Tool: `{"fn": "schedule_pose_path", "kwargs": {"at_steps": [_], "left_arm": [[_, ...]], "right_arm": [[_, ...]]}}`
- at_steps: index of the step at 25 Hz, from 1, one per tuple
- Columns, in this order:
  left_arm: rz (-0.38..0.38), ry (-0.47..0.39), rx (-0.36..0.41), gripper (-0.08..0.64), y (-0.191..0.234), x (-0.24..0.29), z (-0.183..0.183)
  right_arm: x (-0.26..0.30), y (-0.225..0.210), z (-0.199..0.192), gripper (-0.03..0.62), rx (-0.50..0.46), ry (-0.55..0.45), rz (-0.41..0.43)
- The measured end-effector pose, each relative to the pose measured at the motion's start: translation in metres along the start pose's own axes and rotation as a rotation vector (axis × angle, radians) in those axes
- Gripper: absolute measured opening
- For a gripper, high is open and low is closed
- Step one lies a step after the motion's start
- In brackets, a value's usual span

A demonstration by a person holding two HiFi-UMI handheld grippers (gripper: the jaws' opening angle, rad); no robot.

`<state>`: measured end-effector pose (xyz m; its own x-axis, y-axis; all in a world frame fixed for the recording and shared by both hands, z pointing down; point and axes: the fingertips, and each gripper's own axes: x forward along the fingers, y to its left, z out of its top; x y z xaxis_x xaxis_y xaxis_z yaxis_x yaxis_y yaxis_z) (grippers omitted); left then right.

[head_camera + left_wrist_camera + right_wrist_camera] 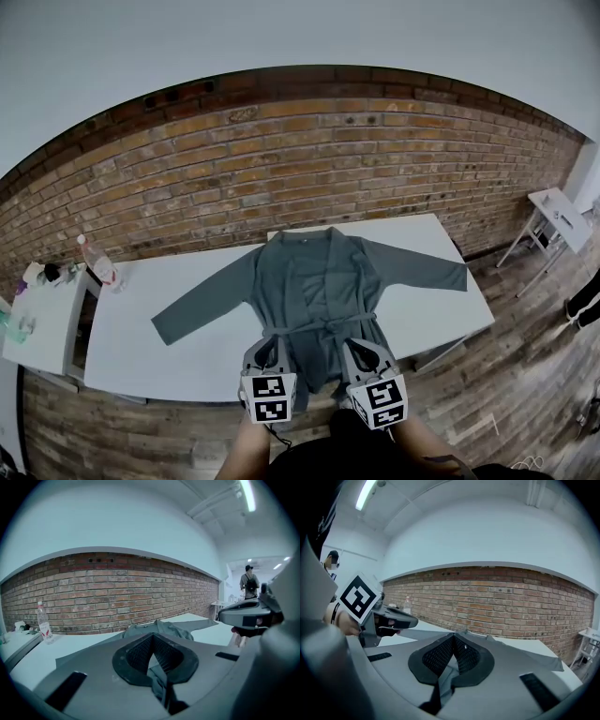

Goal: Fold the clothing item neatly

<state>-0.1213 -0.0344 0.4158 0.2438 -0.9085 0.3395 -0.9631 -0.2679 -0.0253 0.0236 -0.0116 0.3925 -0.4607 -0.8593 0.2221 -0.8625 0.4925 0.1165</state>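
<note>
Grey robe [314,291] spread flat, sleeves out, on white table [169,361] before brick wall [281,169], above plank floor [511,375]. Clamped shut on its near hem: left gripper [270,352] and right gripper [362,354].

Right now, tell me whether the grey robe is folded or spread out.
Spread out: the robe lies face up on the table with both sleeves stretched out to the sides.

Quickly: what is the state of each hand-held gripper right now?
Left hand-held gripper: closed, holding the robe by its near hem.
Right hand-held gripper: closed, holding the same hem.
</note>
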Motion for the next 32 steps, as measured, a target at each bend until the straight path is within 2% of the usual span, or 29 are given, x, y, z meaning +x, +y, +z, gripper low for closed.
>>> {"fn": "schedule_pose_path", "kwargs": {"at_steps": [4,9,15,21,25,27,32], "left_arm": [[0.001,-0.003,-0.021,-0.006,0.004,0.032,0.016],[0.031,-0.024,-0.012,-0.006,0.006,0.074,0.043],[0.072,0.008,-0.022,-0.006,0.003,0.118,0.058],[0.11,0.04,-0.04,-0.006,-0.004,0.157,0.064],[0.136,0.059,-0.04,-0.006,-0.01,0.173,0.067],[0.136,0.076,-0.037,-0.006,-0.014,0.182,0.064],[0.112,0.095,-0.037,-0.007,-0.011,0.197,0.059]], "right_arm": [[0.033,-0.03,0.013,-0.005,0.017,-0.026,0.004],[0.074,-0.068,0.024,-0.005,0.047,-0.019,0.037],[0.114,-0.115,0.027,-0.005,0.061,-0.01,0.067],[0.141,-0.151,0.015,-0.005,0.089,0.013,0.11],[0.155,-0.179,0.003,-0.005,0.194,0.036,0.122],[0.162,-0.19,-0.003,-0.005,0.226,0.053,0.13],[0.171,-0.197,-0.021,-0.005,0.224,0.105,0.114]]}}
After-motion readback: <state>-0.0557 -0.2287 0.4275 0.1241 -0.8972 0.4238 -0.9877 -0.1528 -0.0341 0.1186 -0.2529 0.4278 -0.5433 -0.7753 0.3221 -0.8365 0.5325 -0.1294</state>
